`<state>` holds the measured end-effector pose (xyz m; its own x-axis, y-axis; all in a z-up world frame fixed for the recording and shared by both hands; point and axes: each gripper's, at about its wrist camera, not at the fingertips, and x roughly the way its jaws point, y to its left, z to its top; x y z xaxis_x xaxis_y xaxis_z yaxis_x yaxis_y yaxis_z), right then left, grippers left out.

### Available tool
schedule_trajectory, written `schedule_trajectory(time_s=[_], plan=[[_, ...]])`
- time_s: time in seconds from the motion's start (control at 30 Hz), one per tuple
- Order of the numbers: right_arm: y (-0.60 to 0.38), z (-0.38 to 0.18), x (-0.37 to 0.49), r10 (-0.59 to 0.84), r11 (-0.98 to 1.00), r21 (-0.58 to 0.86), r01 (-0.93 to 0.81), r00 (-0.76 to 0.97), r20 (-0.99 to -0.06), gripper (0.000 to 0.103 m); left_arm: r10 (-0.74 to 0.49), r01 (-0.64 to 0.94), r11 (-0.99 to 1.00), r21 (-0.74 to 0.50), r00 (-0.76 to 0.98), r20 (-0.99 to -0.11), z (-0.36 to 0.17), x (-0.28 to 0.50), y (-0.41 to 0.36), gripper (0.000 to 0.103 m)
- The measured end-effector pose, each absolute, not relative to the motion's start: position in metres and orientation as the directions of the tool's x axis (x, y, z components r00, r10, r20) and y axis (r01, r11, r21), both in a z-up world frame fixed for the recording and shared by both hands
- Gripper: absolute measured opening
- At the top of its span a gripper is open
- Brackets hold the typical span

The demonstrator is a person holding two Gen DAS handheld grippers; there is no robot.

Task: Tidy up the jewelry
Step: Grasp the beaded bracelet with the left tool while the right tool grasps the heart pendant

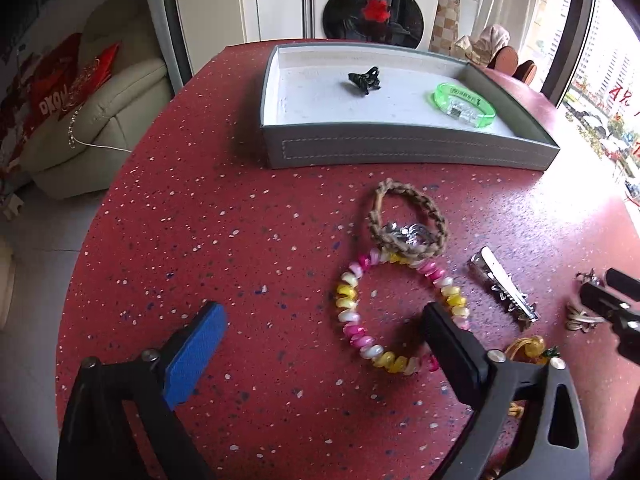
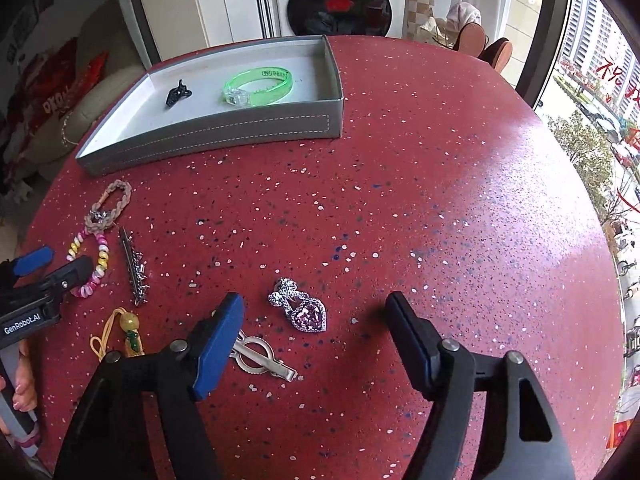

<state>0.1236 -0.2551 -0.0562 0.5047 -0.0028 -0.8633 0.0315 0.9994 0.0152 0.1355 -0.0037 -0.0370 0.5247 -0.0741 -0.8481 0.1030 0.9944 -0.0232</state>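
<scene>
A grey tray (image 1: 400,148) (image 2: 224,128) at the table's far side holds a black hair claw (image 1: 364,80) (image 2: 178,92) and a green bangle (image 1: 466,104) (image 2: 258,86). My left gripper (image 1: 324,316) is open just above the table; its right finger overlaps a pink, yellow and white bead bracelet (image 1: 352,308) (image 2: 100,260). A braided brown bracelet (image 1: 404,220) (image 2: 110,204) and a silver hair clip (image 1: 504,292) (image 2: 134,268) lie beside it. My right gripper (image 2: 316,316) is open around a pink heart brooch (image 2: 300,308). A silver clip (image 2: 260,356) lies under its left finger.
A yellow cord charm (image 2: 124,332) (image 1: 528,348) lies near the table's front. The round red speckled table (image 2: 440,200) drops off at left toward a cream sofa (image 1: 108,120). A washing machine (image 1: 372,4) stands behind the tray.
</scene>
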Motion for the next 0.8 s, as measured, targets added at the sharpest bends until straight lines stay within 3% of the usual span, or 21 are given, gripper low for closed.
schedule_trajectory(time_s=[0.07,0.17,0.23,0.33,0.4,0.43,0.8], plan=[[-0.251,-0.056,0.123,-0.005,1.000,0.004,0.017,0.508,-0.861,0.064,-0.075,0.114,0.993,-0.017,0.528,-0.846,-0.036,0.136,-0.006,0.103],[-0.248,-0.053,0.122,0.000,1.000,0.001,0.002,0.510,-0.860,0.052,-0.084,0.135,0.991,-0.013,0.537,-0.839,-0.034,0.135,-0.011,0.093],[-0.246,-0.052,0.122,-0.003,1.000,-0.003,0.000,0.511,-0.860,0.036,-0.096,0.156,0.988,-0.012,0.544,-0.834,-0.032,0.133,-0.015,0.085],[-0.244,-0.053,0.123,0.000,1.000,0.003,0.004,0.510,-0.860,0.027,-0.112,0.192,0.981,-0.005,0.550,-0.828,-0.029,0.131,-0.021,0.061],[-0.246,-0.052,0.122,-0.002,1.000,0.004,0.011,0.516,-0.857,0.022,-0.115,0.207,0.978,0.002,0.550,-0.827,-0.027,0.131,-0.023,0.032],[-0.248,-0.051,0.122,0.000,1.000,0.011,0.018,0.518,-0.855,0.017,-0.118,0.214,0.977,0.002,0.549,-0.827,-0.027,0.131,-0.024,0.027],[-0.269,-0.036,0.107,0.093,0.988,0.146,0.052,0.555,-0.827,0.017,-0.235,0.244,0.963,-0.117,0.545,-0.805,-0.015,0.124,-0.006,0.027]])
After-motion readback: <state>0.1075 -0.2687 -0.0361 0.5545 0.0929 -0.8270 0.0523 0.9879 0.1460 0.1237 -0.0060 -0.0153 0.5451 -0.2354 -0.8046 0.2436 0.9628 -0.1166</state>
